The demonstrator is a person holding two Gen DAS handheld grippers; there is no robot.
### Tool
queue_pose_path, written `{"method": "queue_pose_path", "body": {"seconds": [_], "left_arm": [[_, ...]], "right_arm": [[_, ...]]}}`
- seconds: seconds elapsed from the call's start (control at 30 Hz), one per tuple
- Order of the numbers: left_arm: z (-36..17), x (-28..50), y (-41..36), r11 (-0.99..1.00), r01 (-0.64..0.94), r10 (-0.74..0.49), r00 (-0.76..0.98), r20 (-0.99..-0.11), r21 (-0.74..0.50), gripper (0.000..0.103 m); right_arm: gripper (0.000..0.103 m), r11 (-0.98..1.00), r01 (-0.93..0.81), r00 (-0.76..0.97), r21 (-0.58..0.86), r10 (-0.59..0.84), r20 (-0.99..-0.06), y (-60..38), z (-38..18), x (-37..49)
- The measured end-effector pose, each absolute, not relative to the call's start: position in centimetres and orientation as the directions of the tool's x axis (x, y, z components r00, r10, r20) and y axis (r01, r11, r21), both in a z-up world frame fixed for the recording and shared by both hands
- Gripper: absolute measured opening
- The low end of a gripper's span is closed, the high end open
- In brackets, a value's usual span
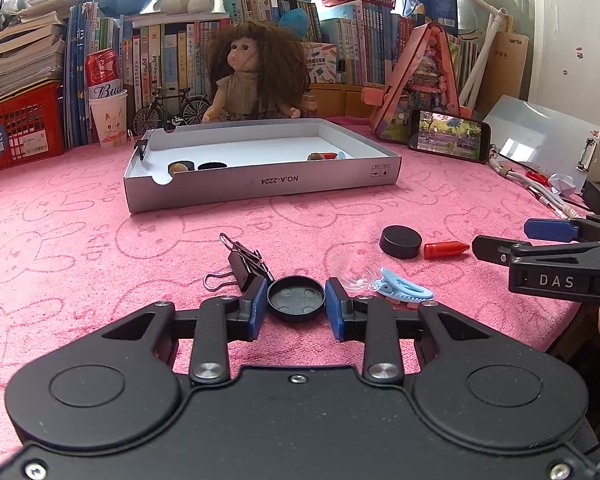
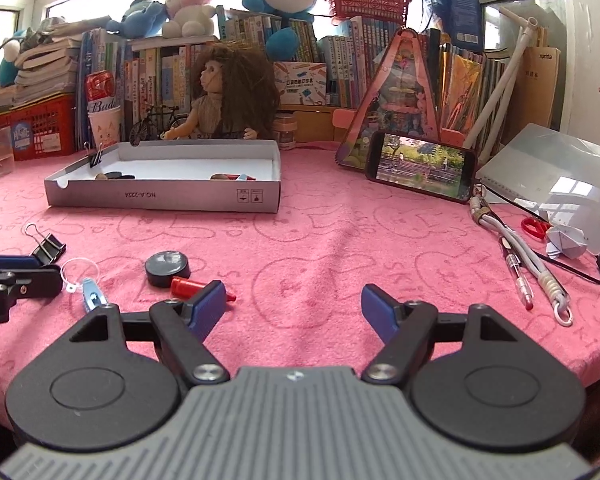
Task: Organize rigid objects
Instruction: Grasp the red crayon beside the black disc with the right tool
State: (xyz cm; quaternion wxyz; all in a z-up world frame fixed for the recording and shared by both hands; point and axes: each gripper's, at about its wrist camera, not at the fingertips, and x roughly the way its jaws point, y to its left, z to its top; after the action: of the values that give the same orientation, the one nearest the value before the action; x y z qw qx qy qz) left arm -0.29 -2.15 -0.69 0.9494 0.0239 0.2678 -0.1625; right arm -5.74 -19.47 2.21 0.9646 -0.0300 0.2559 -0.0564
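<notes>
pink bunny-print cloth (image 2: 320, 240) (books (image 2: 340, 64) stacked behind) covers the table.

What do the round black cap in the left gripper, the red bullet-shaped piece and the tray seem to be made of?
Round black cap: likely matte moulded plastic; round moulding marks inside, dull sheen.
Red bullet-shaped piece: probably glossy plastic; smooth, bright highlights.
Tray: looks like grey printed cardboard; thin folded walls, cut notch, white inside.
</notes>
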Motion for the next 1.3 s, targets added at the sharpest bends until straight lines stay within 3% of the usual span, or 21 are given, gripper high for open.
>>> {"method": "queue_pose_path", "body": {"seconds": [0.3,0.5,0.8,0.87,0.93,1.03,1.3], "left_arm": [[-0.5,-0.3,-2.1,0.949,0.313,-0.292,0.805,-0.517,-0.05,0.03],[-0.6,-0.2,-2.1,0.951,0.304,-0.286,0.808,-0.515,-0.051,0.03],[-0.3,-0.2,-2.2,0.953,0.297,-0.283,0.812,-0.511,-0.056,0.03],[-0.3,-0.2,-2.1,0.954,0.294,-0.281,0.814,-0.508,-0.056,0.03],[-0.2,-0.3,-2.2,0.954,0.294,-0.282,0.816,-0.506,-0.057,0.03],[-0.1,-0.3,-2.2,0.954,0.294,-0.282,0.817,-0.503,-0.056,0.03],[1.3,0.1,-2.1,0.952,0.297,-0.294,0.831,-0.472,-0.07,0.03]], "right_arm": [[0.085,0.985,0.121,0.849,-0.124,-0.167,-0.502,-19.8,1.6,-3.1],[0.085,0.999,-0.031,0.889,-0.028,0.015,-0.458,-19.6,2.4,-4.8],[0.085,0.99,-0.142,0.864,-0.024,0.112,-0.49,-18.4,1.8,-3.4],[0.079,0.987,-0.157,0.856,-0.02,0.126,-0.502,-18.3,1.7,-3.1],[0.061,0.985,-0.173,0.841,-0.014,0.14,-0.523,-18.4,1.5,-2.9],[0.05,0.983,-0.185,0.838,-0.013,0.15,-0.525,-18.4,1.7,-2.8],[0.049,0.988,-0.158,0.852,0.002,0.137,-0.505,-18.2,3.0,-2.5]]}}
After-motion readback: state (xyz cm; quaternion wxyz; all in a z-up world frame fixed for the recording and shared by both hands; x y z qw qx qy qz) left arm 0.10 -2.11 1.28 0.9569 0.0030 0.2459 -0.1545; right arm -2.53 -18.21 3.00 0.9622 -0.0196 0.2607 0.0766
